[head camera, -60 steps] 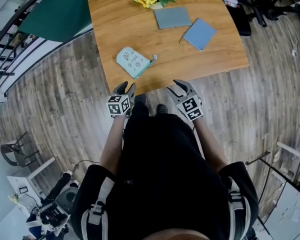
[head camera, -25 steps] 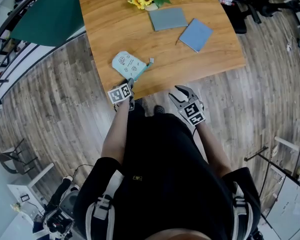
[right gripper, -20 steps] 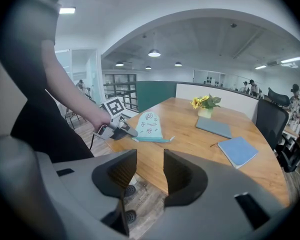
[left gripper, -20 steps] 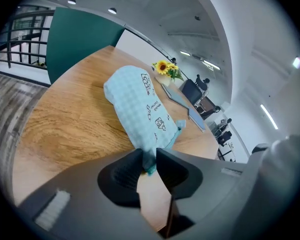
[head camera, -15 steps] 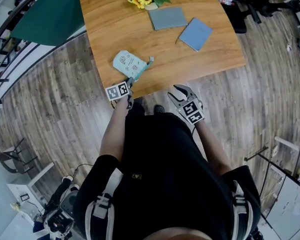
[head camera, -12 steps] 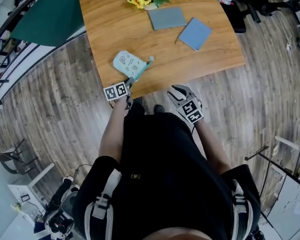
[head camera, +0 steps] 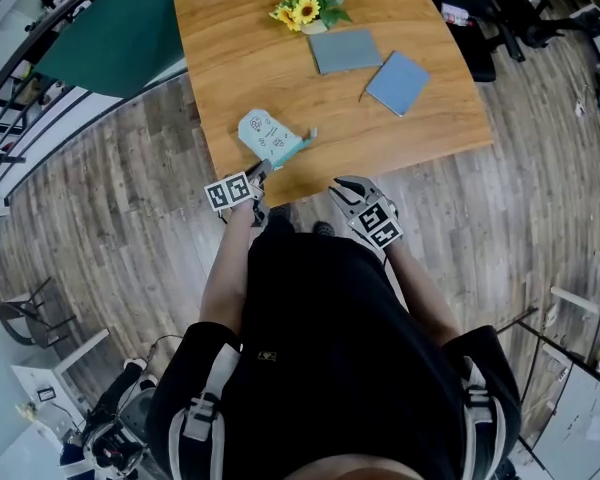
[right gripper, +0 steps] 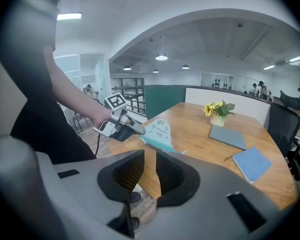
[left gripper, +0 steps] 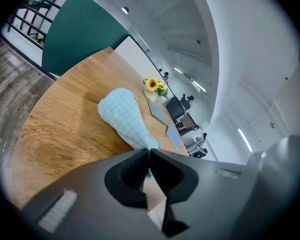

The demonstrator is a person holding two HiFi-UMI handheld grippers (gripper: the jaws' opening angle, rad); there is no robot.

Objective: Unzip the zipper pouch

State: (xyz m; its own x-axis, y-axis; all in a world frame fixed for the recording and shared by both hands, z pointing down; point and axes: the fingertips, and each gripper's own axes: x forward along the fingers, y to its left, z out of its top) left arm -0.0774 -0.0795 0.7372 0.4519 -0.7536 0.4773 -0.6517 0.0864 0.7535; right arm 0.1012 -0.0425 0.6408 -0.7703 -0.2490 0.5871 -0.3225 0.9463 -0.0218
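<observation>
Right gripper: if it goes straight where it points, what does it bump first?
Probably the wooden table near its front edge, just below the pouch that the left gripper has just closed on. Depth is unclear; it might brush the pouch. Its own jaws have been closing, empty.

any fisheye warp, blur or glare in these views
Head view: evenly lit, sharp, table edges bowed by the lens. Left gripper view: heavy fisheye, black corners, pouch slightly soft. Right gripper view: same dark rim, ceiling lamps blown out white.
</observation>
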